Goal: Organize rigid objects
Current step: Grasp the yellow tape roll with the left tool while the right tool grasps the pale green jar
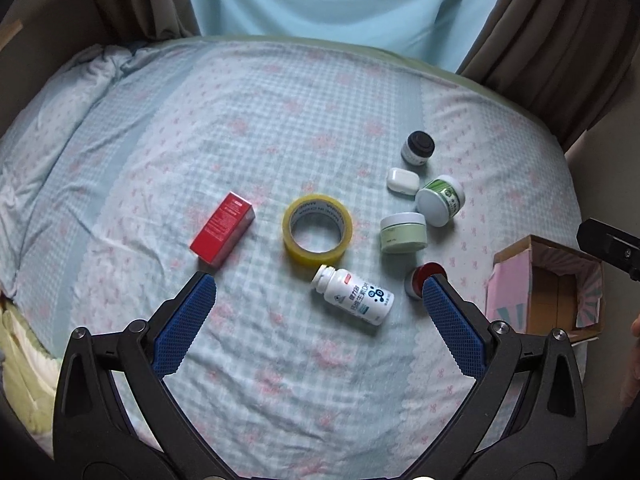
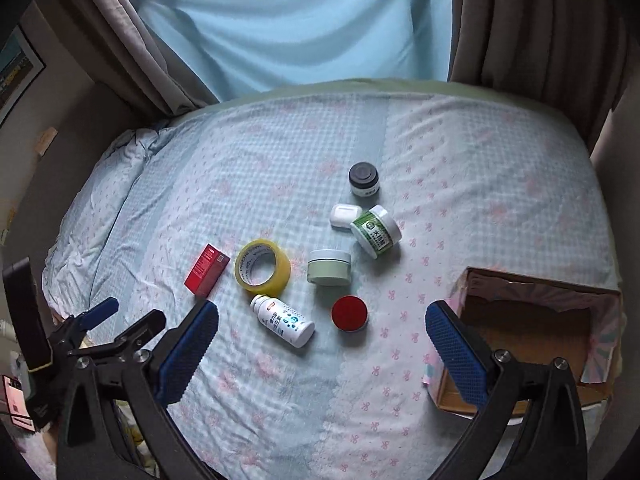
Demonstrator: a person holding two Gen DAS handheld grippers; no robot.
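Observation:
Several small items lie on the bed: a red box [image 1: 222,229], a yellow tape roll [image 1: 317,227], a white pill bottle [image 1: 354,294] on its side, a pale green jar [image 1: 403,232], a green-labelled white jar [image 1: 440,200] tipped over, a white earbud case [image 1: 402,181], a black-lidded jar [image 1: 418,148] and a red-lidded jar [image 1: 420,278]. The same items show in the right wrist view, with the red-lidded jar [image 2: 349,313] nearest. My left gripper [image 1: 318,288] is open and empty above the pill bottle. My right gripper [image 2: 320,318] is open and empty.
An open pink cardboard box [image 2: 532,320] sits at the bed's right edge, also in the left wrist view [image 1: 548,284]. The left gripper [image 2: 120,320] shows at the lower left of the right wrist view. Curtains hang behind the bed; a crumpled quilt lies at the left.

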